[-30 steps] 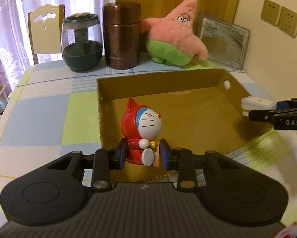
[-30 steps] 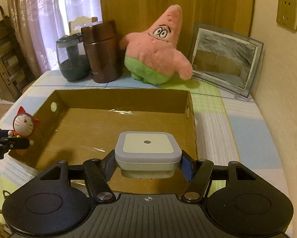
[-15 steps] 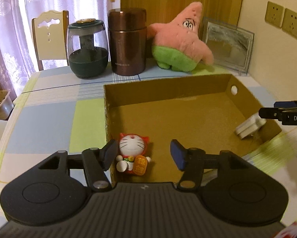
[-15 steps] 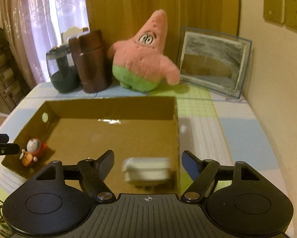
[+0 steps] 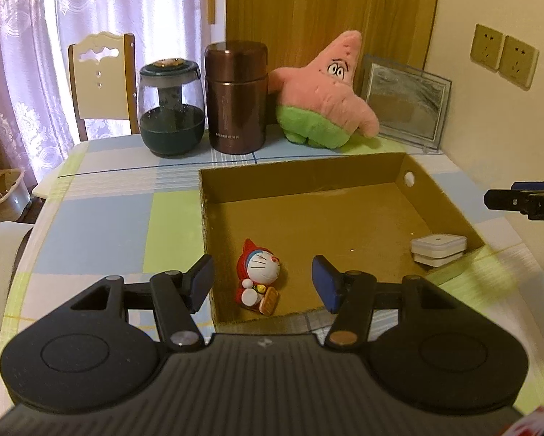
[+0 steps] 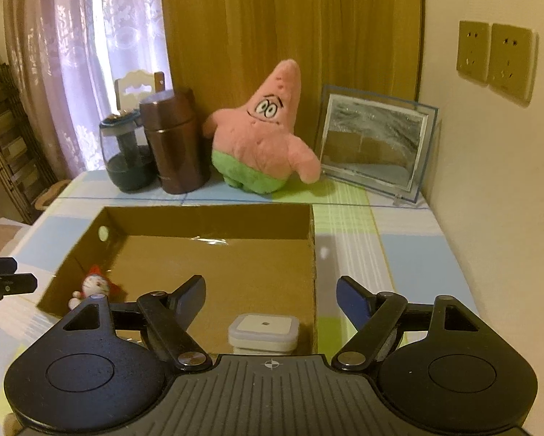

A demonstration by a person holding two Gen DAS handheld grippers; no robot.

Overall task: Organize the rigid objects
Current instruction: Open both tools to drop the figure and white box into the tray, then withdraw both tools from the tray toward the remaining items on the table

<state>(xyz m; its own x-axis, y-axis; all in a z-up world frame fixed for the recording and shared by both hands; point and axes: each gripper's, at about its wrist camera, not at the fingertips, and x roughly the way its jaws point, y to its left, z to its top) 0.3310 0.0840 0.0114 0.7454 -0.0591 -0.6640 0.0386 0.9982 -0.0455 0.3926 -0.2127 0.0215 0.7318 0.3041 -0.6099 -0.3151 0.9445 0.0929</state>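
White letters "DA" are showing on the right hand-held gripper (image 5: pixel 526 201) at the frame edge; small print on the brown flask (image 5: pixel 235 98) is proving illegible.

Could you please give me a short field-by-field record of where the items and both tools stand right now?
box: open cardboard box on the checked tablecloth
figurine: red-hooded cat figurine lying on its side inside the box, near left corner
white item: square white device flat inside the box, near right corner
left tool: left tool open, nothing gripped, raised above the figurine
right tool: right tool jaws have just been opening, nothing between them, above the white device
behind box: star plush, brown flask, glass jar, framed picture
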